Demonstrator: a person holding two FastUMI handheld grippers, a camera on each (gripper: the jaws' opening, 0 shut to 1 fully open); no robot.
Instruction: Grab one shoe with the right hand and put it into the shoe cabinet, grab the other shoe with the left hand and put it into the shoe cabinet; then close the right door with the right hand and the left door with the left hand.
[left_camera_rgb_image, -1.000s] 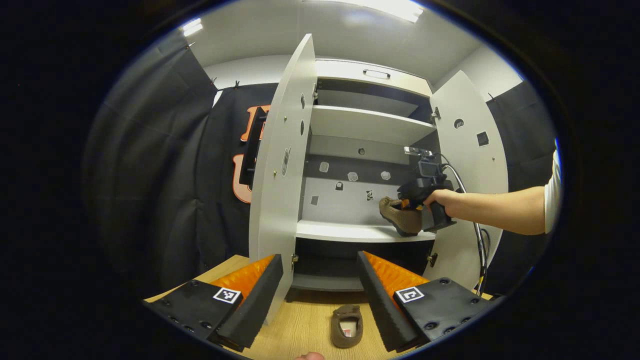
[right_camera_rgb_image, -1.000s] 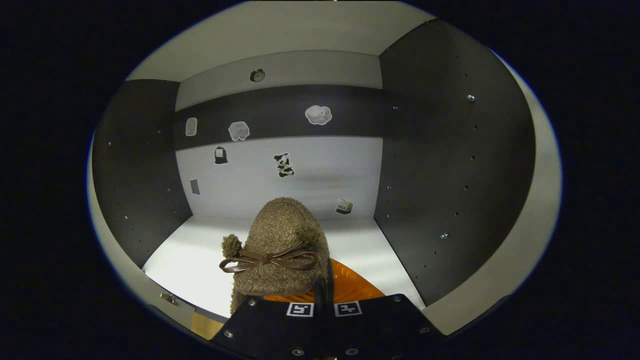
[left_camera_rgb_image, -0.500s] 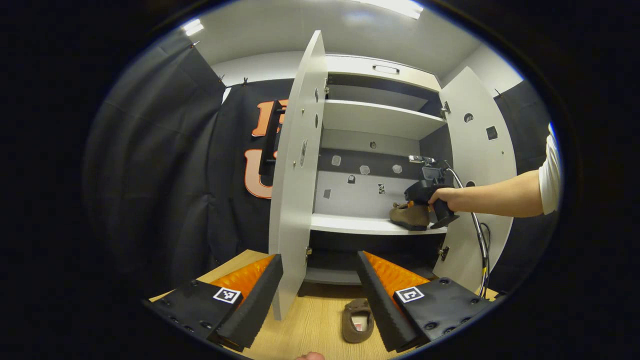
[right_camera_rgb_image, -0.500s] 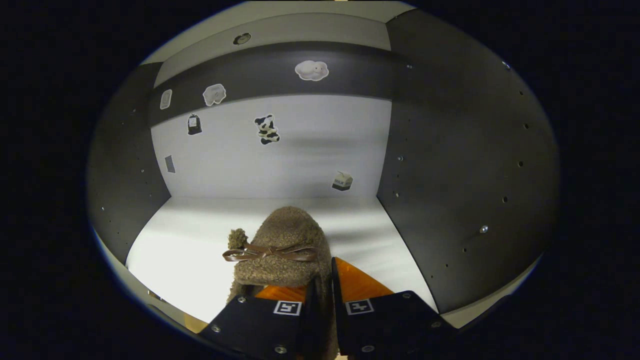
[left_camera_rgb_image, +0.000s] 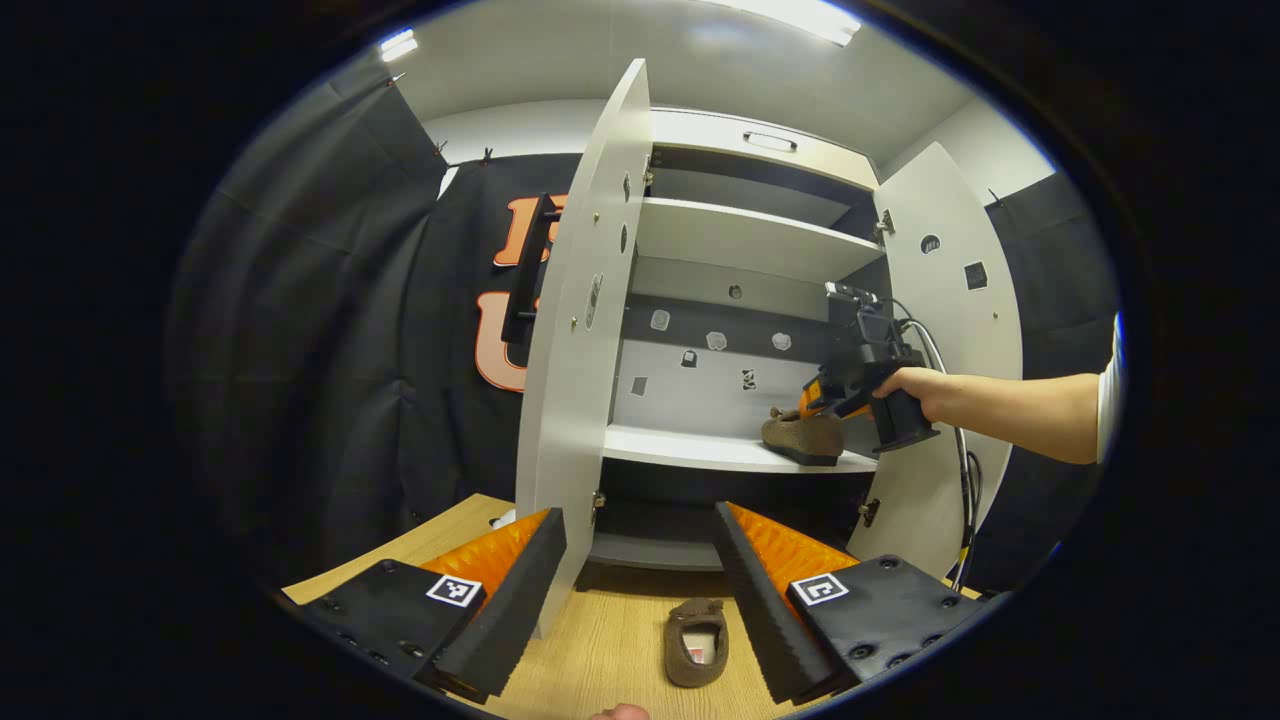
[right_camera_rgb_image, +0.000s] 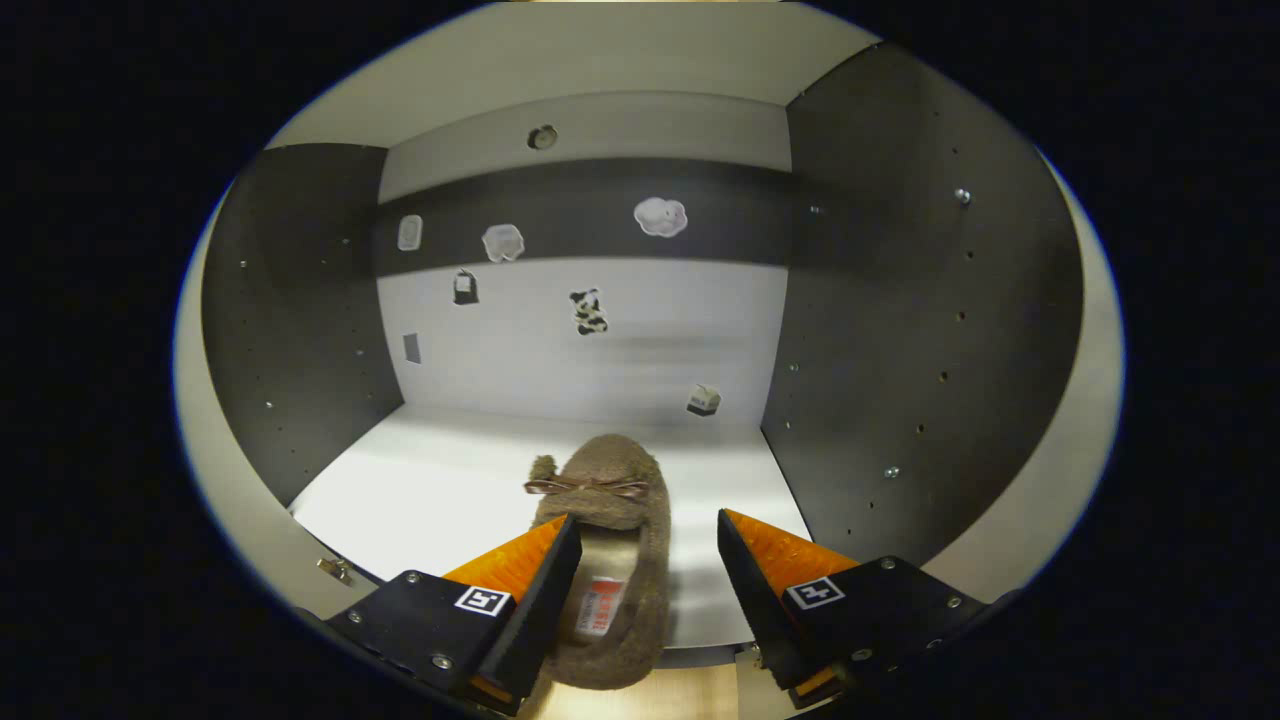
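A light wooden floor (left_camera_rgb_image: 610, 650) lies before the white two-door shoe cabinet (left_camera_rgb_image: 740, 240), both doors swung wide, with black cloth hung behind. In the left gripper view, the left door (left_camera_rgb_image: 575, 360) stands edge-on at 12 o'clock, directly ahead of the left gripper (left_camera_rgb_image: 640, 590), whose fingers are spread with nothing between them. The second fuzzy brown slipper (left_camera_rgb_image: 697, 640) lies on the floor between those fingers. At 2 o'clock a bare forearm (left_camera_rgb_image: 1020, 410) reaches in, its hand (left_camera_rgb_image: 925, 390) holding the right gripper (right_camera_rgb_image: 640, 590). The first fuzzy brown slipper with a ribbon bow (right_camera_rgb_image: 605, 540) rests on the white middle shelf (right_camera_rgb_image: 440, 490), toe inward, near the dark right wall. The right gripper's fingers are spread on either side of its heel.
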